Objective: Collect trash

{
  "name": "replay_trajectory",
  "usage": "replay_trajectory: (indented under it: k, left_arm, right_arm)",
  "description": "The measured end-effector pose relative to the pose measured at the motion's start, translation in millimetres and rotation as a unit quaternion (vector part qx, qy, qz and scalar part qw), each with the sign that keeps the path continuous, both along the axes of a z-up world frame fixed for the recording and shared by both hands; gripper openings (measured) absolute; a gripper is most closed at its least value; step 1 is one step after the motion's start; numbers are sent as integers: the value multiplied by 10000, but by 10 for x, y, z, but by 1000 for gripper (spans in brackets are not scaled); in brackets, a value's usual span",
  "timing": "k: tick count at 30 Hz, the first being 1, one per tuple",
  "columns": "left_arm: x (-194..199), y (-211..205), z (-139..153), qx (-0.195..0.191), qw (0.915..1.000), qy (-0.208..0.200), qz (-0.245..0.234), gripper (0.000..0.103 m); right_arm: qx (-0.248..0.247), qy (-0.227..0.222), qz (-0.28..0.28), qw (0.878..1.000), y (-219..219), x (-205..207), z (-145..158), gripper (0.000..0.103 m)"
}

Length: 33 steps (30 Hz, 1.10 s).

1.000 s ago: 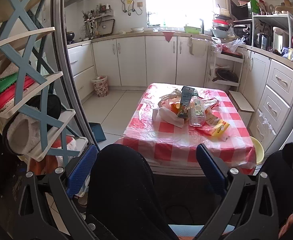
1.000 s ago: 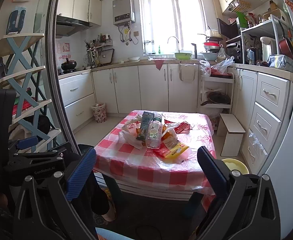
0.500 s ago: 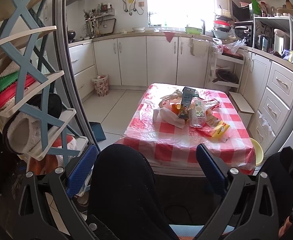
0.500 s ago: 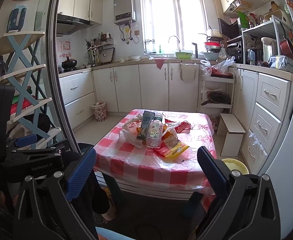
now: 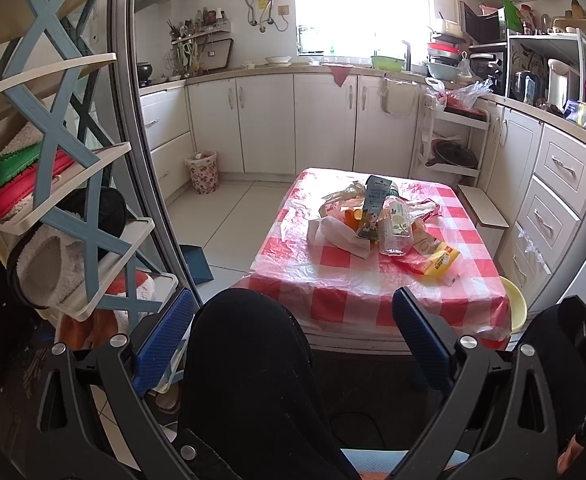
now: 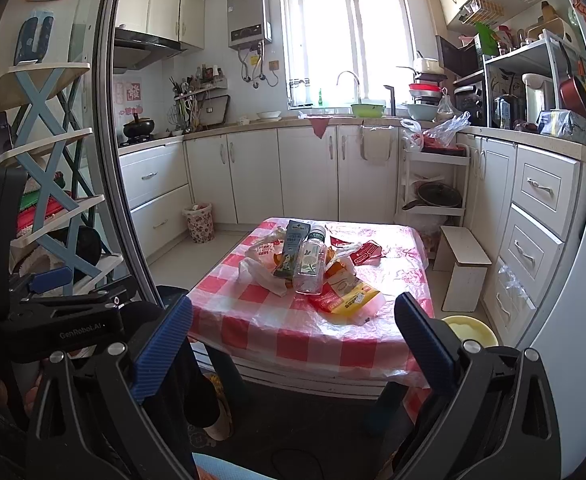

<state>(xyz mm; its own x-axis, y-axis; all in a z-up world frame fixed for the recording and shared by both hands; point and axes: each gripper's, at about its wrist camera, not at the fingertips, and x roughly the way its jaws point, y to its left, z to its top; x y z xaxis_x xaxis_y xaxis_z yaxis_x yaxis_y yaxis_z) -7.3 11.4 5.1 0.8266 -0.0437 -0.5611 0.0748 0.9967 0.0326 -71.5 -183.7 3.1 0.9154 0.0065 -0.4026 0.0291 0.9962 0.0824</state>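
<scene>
On the low table [image 6: 277, 344] ahead of us sits the whole job: a heap of rubbish piled in the middle of the red-checked cloth. We are well back from it, both grippers low and level, looking along the fingers at the pile, so nothing is within reach yet.

Our left gripper [image 5: 293, 340] has its blue pads spread wide with nothing between them; the dark shape in the gap is a knee [image 5: 249, 360] below, not a catch. Our right gripper [image 6: 293, 344] is just as wide and just as empty. We judge both are held ready for a first pick, since wide fingers suit bulky, crumpled things.

Now the pile. A clear bottle [image 6: 310, 266] lies tilted toward us, leaning against a carton [image 6: 291, 254] beside it. To the left, a white bag [image 6: 261, 274] slumps against the carton. In front and to the right, a yellow wrapper [image 6: 347, 300] lies flat, nearest to us, and a red wrapper [image 6: 363, 256] sits further back. They all touch or overlap, so pulling one may drag its neighbours.

Across the floor by the cabinets stands a flowered bin [image 6: 200, 222], well apart from the table; whether the rubbish goes there we cannot tell. A yellow basin [image 6: 471, 330] sits low at the table's right corner.

Our call: we are at the start, the approach not yet made, and the wrapper looks the easiest opener.
</scene>
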Motion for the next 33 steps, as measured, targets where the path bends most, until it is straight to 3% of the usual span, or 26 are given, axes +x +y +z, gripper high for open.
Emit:
replay_trajectory:
  k: [33]
  left_arm:
    - [79,90,-101,-100,9998,169,74,95]
  right_arm:
    - [-15,193,70,9998,34,63,-78,97]
